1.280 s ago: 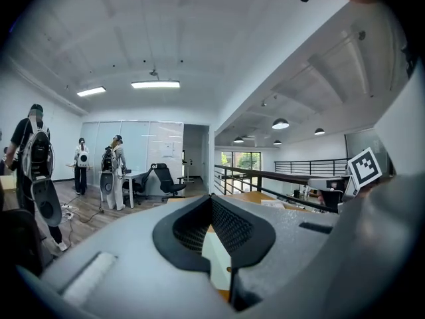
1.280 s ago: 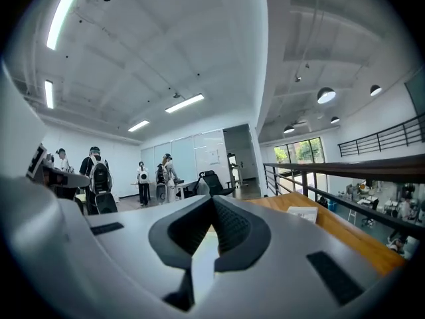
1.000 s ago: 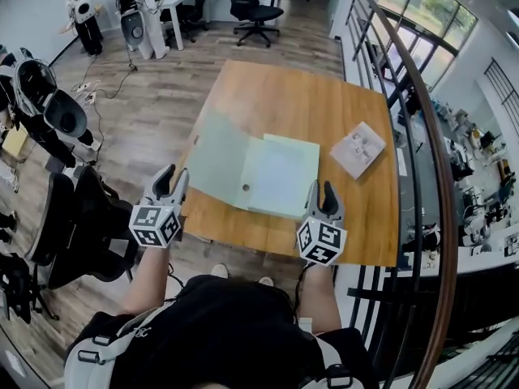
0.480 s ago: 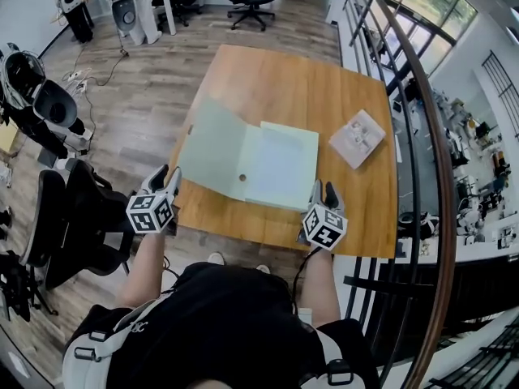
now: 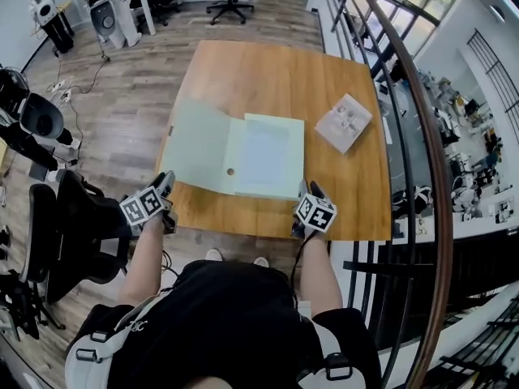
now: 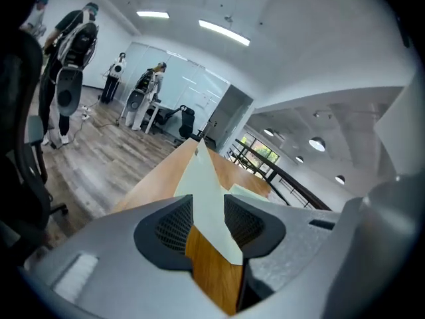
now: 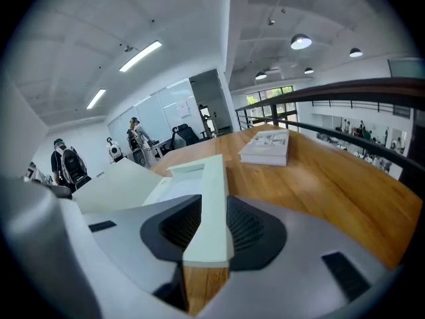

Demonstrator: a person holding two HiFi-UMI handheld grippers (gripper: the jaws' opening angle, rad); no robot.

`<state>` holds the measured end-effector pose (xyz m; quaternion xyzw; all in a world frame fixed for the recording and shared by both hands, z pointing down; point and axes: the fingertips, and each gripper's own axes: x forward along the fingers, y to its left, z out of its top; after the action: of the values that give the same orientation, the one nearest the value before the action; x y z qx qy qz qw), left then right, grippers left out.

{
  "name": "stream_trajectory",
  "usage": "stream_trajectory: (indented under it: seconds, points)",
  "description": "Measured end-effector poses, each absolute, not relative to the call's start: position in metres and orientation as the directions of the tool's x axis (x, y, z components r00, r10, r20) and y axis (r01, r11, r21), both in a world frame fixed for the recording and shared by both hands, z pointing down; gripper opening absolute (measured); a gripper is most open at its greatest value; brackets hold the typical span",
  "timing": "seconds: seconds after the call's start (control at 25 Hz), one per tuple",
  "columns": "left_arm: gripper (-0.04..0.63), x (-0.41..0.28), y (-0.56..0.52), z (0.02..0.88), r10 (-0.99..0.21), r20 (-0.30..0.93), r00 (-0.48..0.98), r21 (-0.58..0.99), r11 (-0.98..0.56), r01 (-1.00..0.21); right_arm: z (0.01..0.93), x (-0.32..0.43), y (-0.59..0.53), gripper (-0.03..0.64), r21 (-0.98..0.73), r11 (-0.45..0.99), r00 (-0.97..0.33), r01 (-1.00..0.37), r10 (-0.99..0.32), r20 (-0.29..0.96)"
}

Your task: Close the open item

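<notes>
Left gripper [image 5: 165, 183] and right gripper [image 5: 309, 190], jaws having just opened and holding nothing, are hovering at the table's [image 5: 276, 79] near edge, aiming at the folder [image 5: 263, 156] to close its raised left cover [image 5: 195, 144].

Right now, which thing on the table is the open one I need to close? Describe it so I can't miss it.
On the wooden table, near its front edge, lies a large pale green folder, spread open with its left cover tilted up. The only other thing there, a small white booklet to its right, is shut and lies flat.
</notes>
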<state>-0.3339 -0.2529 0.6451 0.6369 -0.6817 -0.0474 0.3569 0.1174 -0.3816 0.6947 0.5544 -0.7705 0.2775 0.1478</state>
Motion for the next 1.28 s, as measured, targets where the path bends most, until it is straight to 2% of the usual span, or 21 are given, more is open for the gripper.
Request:
stream_trajectory:
  seconds: [0.32,0.56,0.84,1.12,1.28]
  points:
    - [0.133,-0.346,-0.258,0.671,-0.917,0.396,0.053,0.715,0.272,-0.644,0.749,0.117,-0.380,0.110,-0.364,0.175,-0.381,-0.915,-0.676,0.631]
    - [0.133,-0.325,-0.250,0.667,-0.904,0.419,0.088,0.687,0.253,-0.681,0.754,0.116,-0.380,0.114,-0.376,0.179,-0.394,-0.909,-0.661,0.639]
    - [0.133,-0.333,-0.259,0.676,-0.897,0.438,0.050,0.643,0.274,-0.715,0.759,0.112,-0.378,0.118,-0.337,0.208,-0.387,-0.918,-0.649,0.655]
    - [0.133,-0.341,-0.274,0.665,-0.942,0.332,0.054,0.717,0.214,-0.664,0.758,0.105,-0.374,0.117,-0.340,0.226,-0.403,-0.913,-0.630,0.664]
    - [0.133,-0.345,-0.278,0.668,-0.944,0.325,0.047,0.722,0.216,-0.658,0.758,0.105,-0.374,0.117,-0.327,0.229,-0.396,-0.917,-0.629,0.669]
